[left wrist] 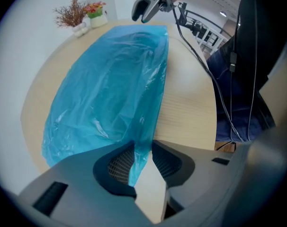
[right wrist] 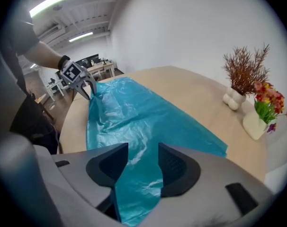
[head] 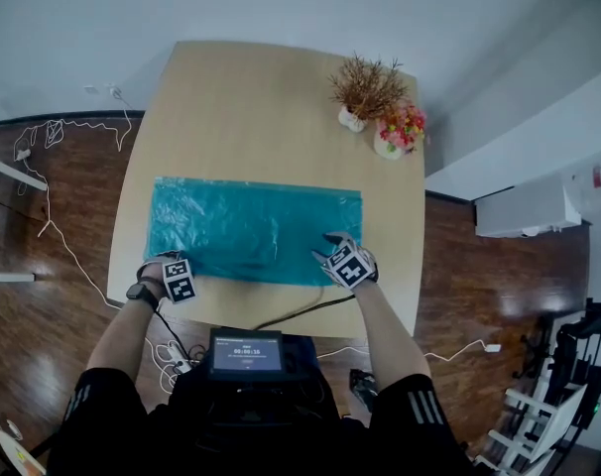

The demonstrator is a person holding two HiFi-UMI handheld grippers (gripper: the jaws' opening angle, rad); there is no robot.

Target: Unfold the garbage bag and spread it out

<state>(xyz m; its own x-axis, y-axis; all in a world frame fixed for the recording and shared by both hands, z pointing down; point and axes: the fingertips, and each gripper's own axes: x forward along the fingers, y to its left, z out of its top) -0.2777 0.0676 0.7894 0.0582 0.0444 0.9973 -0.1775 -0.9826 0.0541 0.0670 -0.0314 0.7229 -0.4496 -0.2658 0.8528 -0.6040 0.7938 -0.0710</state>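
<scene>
Garbage bag lies spread flat on the table in the head view, left tool at its near left corner, right tool over the near right one. In the left gripper view that tool pinches the bag's corner. In the right gripper view the jaws stand apart above the film.

Right claw gapes wide — garbage bag beneath.
</scene>
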